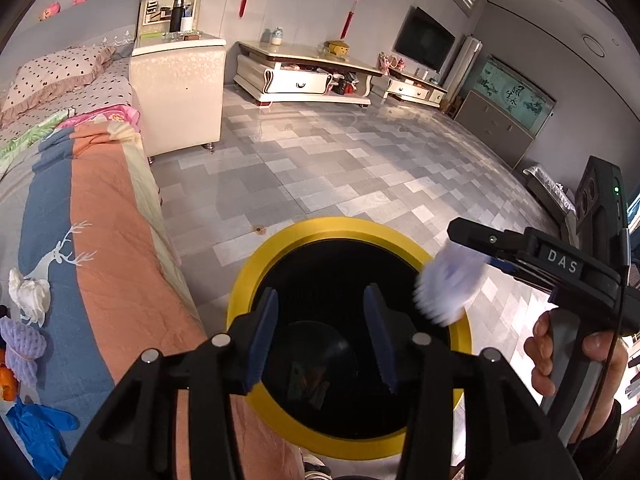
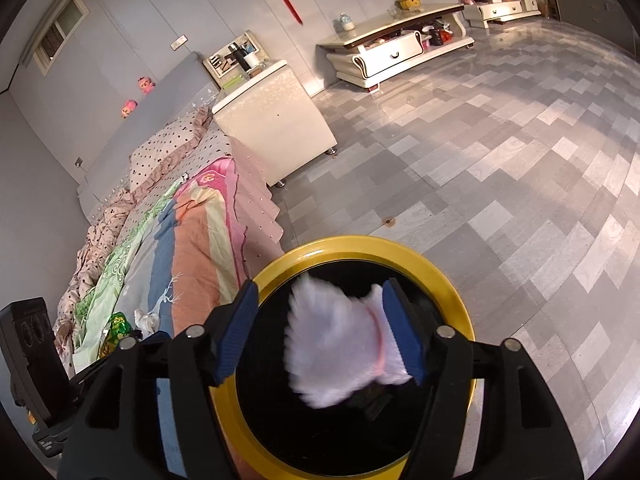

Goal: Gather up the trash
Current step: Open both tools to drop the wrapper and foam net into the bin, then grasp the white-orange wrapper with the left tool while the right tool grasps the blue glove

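The white glove (image 2: 340,344) hangs blurred between the right gripper (image 2: 320,336) jaws, parted and loosing it, directly above the bin (image 2: 452,280) (yellow-rimmed); left gripper (image 1: 320,336) half open, empty.

Under my jaws the mouth of the yellow-rimmed bin (image 1: 280,240) is wide and free. The bed (image 1: 104,216) touches its left side; the tiled floor (image 1: 320,160) beyond is open.
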{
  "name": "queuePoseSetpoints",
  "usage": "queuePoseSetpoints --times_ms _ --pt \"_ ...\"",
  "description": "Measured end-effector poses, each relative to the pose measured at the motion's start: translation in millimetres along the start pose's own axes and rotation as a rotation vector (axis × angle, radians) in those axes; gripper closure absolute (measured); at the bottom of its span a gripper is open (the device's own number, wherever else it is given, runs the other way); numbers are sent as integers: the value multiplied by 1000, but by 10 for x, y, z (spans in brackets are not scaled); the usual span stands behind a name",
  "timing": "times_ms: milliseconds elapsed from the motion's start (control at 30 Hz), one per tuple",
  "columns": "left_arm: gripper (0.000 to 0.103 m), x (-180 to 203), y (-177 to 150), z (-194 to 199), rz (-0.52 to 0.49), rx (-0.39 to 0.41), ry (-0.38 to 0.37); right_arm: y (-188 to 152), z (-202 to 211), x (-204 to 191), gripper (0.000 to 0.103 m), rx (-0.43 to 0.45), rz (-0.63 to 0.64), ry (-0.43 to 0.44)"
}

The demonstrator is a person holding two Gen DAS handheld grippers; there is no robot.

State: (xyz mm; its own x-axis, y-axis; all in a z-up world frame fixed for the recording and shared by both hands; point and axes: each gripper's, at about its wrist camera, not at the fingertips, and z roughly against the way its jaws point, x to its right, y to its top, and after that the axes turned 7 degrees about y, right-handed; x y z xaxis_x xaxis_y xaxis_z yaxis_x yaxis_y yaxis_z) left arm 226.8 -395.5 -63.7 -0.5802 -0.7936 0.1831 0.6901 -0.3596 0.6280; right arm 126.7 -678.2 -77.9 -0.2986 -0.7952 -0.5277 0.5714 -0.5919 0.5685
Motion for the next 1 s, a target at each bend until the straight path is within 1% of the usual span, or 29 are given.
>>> queuePoseSetpoints --times_ms 33,67,100,167,267,333,500,633,833,1000 --pt "54 -25 -6 12 2 -1 3 -6 0 2 37 -1 -3 -6" --pt "47 -48 -14 32 5 3 10 -22 17 -6 33 -2 -6 -9" --pt "45 -70 -18 59 6 9 19 -36 15 -8 30 -4 -9 -13" --pt "35 -130 -54 133 2 22 42 -67 9 -23 27 -8 -5 -24" --pt "23 -262 -115 266 -1 57 91 -137 0 -72 21 -15 14 -52" --pt "17 -385 -159 379 13 69 122 -191 2 -136 20 -18 30 -64" --pt "13 -713 -265 654 50 86 177 -292 41 -376 18 -6 79 -65" --pt "11 -1000 -362 923 72 108 228 -364 66 -674 18 -15 120 -31" --pt "11 -1568 -528 1352 141 141 314 -480 72 -1289 18 -39 208 37" --pt "10 -2053 -682 1684 201 151 408 -604 20 -1889 18 -61 294 100"
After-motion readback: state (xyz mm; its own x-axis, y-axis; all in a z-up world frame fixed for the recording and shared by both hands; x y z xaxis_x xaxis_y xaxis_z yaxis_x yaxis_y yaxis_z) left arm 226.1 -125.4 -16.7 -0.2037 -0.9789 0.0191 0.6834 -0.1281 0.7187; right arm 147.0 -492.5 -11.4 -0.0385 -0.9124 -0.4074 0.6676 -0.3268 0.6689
